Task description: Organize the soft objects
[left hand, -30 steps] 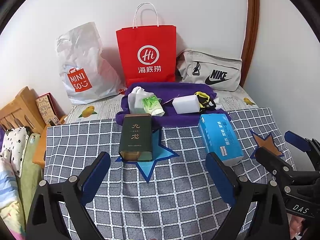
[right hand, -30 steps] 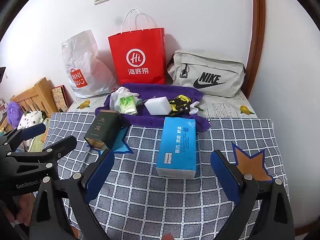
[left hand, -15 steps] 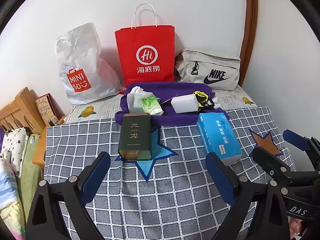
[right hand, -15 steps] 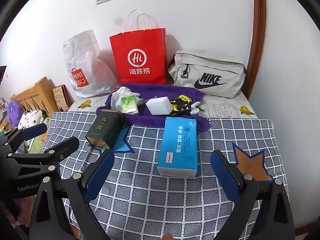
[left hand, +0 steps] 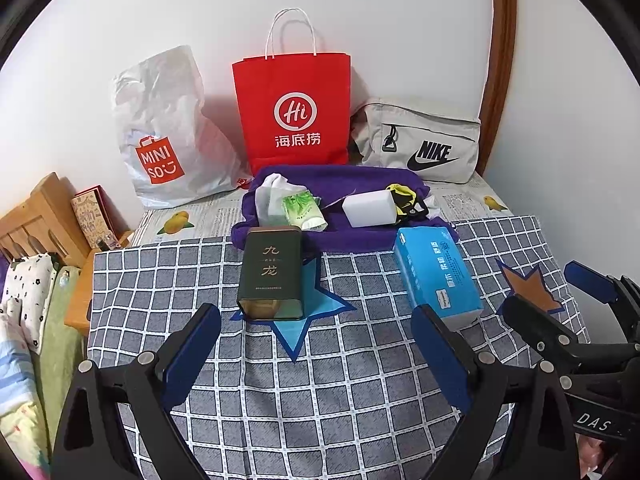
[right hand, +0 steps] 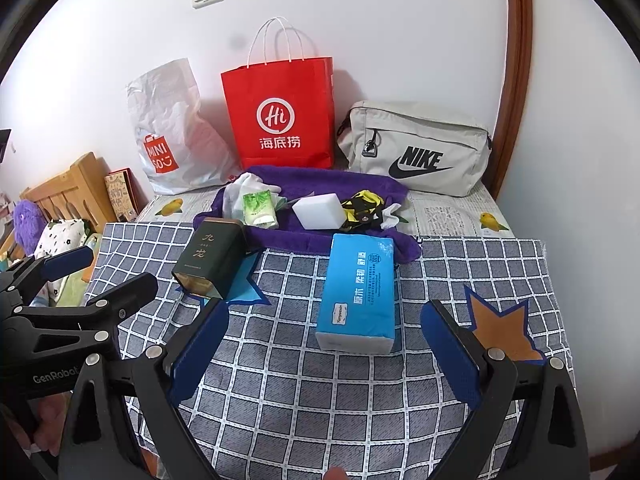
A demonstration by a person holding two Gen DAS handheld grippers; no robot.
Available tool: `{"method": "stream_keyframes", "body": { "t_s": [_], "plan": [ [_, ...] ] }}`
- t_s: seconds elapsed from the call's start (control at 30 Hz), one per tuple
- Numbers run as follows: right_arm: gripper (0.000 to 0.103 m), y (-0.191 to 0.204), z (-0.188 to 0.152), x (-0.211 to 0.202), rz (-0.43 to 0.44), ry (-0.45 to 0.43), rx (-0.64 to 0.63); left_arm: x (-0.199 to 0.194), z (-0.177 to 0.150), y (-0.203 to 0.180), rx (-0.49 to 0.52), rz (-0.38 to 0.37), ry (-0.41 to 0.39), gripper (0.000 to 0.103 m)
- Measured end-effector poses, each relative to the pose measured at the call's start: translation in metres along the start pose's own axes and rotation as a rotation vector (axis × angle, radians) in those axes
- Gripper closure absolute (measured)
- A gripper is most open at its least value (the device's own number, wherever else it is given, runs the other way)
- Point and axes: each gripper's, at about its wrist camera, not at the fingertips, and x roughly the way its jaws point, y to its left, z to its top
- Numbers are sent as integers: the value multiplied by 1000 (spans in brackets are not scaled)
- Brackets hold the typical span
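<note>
checkered cloth covers the counter. both my jaws hang wide apart, empty. blue tissue pack (right hand: 358,290) lies just ahead between my right gripper (right hand: 324,354) jaws; dark tin (left hand: 271,274) ahead of the left gripper (left hand: 316,354). i reckon squeezing too hard could crush the pack.

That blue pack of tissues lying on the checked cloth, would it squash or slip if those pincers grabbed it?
The blue tissue pack looks like a soft plastic wrap, so it would probably dent under a squeeze. Its glossy film may be a bit slippery. It lies flat on the checked cloth, so it seems unlikely to roll or tip, and is probably light.
</note>
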Motion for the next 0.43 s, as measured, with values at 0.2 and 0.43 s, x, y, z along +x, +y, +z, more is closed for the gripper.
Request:
{"method": "stream_keyframes", "body": {
  "t_s": [0.2,0.43],
  "plan": [
    [7,0,-1,-1,-1,2,-1,-2,0,-1,-3,-2,2,7],
    [7,-2,-3,0,1,5,2,-3,-1,-1,-8,-5,-3,7]
  ]
}}
